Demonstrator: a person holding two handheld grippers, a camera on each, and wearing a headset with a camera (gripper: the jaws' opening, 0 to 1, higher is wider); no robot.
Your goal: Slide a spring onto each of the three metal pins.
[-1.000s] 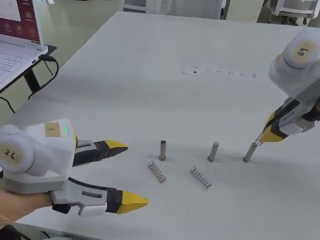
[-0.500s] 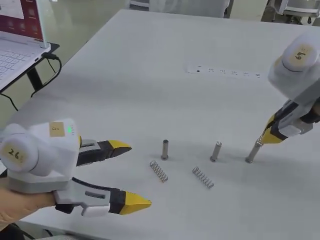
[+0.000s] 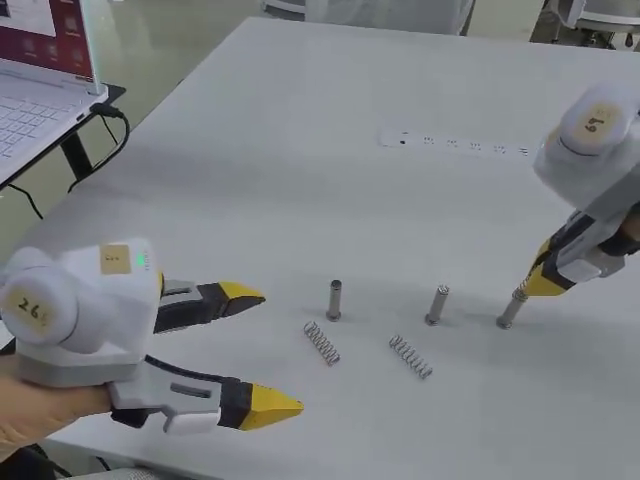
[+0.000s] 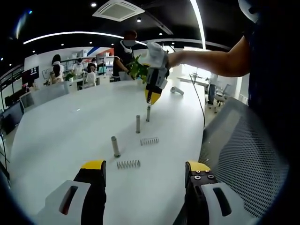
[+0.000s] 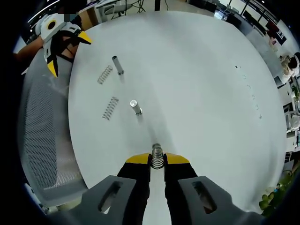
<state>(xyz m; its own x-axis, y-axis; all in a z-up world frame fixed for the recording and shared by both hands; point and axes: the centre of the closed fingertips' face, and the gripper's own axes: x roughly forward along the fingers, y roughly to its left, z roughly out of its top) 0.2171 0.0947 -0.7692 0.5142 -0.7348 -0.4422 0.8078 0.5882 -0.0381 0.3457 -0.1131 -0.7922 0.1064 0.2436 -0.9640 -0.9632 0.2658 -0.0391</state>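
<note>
While the right gripper [image 5: 157, 162] pinches the held spring [image 5: 157, 157] between its yellow tips, its jaws stand almost closed, parted only by the width of the coil. The spring's free end meets the top of the right pin [image 3: 509, 312], the upright neighbour just right of the middle pin [image 3: 437, 304]. Whether the coil has gone over the tip or only rests against it cannot be told from these views. By the look of it, the step in hand is the threading of this first spring.

The left pin [image 3: 334, 300] stands to the other side of the middle pin, and both are bare. One of the loose springs [image 3: 410, 356] lies flat on the table [image 3: 300, 150] just in front of the middle pin, towards the person. The other loose spring [image 3: 321, 343] lies further left, in front of the left pin. The left gripper [image 3: 280, 350] hovers well to the left of the middle pin and nearer the person, its jaws spread wide with nothing between them.

The likeliest fault from here is a snag. If the coil comes down off the pin's axis, its end turn could catch on the pin's rim, and the spring could buckle or flick out of the grip. Letting go before enough turns are over the tip could let it tip off and roll. A sideways push might also topple the pin, since the pictures do not show whether it is fixed to the table.
</note>
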